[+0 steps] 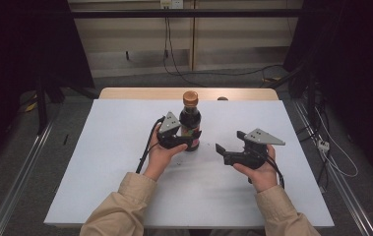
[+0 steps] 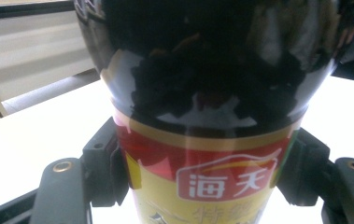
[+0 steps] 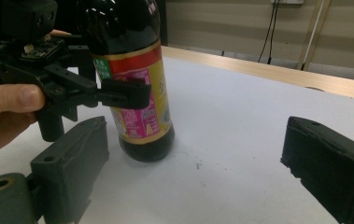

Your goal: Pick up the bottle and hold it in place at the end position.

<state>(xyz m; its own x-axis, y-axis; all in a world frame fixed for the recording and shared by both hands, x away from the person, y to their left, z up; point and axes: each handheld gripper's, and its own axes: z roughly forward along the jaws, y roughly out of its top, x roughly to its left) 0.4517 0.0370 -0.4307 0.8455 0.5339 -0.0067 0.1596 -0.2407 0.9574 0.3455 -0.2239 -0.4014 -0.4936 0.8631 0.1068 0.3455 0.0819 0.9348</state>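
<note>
I work at a white table (image 1: 125, 162) whose far edge is a bare wooden strip (image 1: 139, 93). Beyond it I see a pale wall (image 1: 135, 39) with a socket (image 1: 170, 4) at the top, and black cables (image 1: 167, 49) hang from it and trail across the grey floor (image 1: 7, 162). A metal rail (image 1: 21, 167) runs along each side, with white cables (image 1: 339, 157) on the floor.

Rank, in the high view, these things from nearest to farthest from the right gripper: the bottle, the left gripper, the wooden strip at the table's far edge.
From the right gripper:
1. Bottle, just to its left, standing on the table.
2. Left gripper, fingers shut around the bottle's label; nearly as near, the gap is small.
3. Wooden strip, along the table's far edge, clearly farthest.
</note>
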